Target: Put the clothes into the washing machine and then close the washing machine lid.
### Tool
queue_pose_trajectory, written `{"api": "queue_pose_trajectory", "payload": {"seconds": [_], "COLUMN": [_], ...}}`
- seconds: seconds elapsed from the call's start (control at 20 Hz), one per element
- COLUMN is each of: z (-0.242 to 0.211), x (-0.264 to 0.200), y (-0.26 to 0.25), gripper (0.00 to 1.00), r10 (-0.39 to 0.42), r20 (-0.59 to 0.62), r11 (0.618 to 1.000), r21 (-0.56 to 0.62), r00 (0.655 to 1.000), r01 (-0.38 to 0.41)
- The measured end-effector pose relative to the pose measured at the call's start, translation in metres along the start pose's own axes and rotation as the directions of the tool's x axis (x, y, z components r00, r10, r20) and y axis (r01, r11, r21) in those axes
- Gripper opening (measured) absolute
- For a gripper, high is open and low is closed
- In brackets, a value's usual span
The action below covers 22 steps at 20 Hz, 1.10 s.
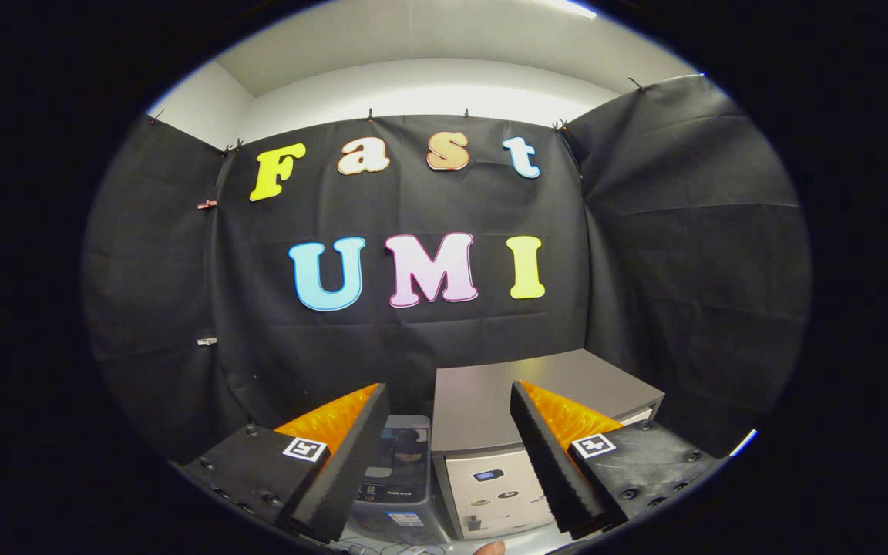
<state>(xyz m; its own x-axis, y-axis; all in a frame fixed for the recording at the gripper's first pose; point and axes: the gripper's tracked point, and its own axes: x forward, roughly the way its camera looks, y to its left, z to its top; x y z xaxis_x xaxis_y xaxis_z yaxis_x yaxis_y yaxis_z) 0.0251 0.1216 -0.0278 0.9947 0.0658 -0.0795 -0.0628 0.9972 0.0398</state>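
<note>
The tongs (pixel 448 455) are hanging released, fingers spread wide and grasping nothing. Just beyond them, between the fingertips, a small washing machine (pixel 399 470) is sitting with its lid down, and a grey box (pixel 490 401) is standing just beside it, nearer the right finger.
</note>
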Motion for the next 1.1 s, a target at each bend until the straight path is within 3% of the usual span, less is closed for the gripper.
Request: {"api": "queue_pose_trajectory", "payload": {"seconds": [1.1], "z": [0.0004], "x": [-0.0055], "y": [0.001], "gripper": [0.99], "r10": [0.01], "r20": [-0.004], "r11": [1.0], "r21": [-0.021], "r00": [1.0], "r01": [-0.01]}}
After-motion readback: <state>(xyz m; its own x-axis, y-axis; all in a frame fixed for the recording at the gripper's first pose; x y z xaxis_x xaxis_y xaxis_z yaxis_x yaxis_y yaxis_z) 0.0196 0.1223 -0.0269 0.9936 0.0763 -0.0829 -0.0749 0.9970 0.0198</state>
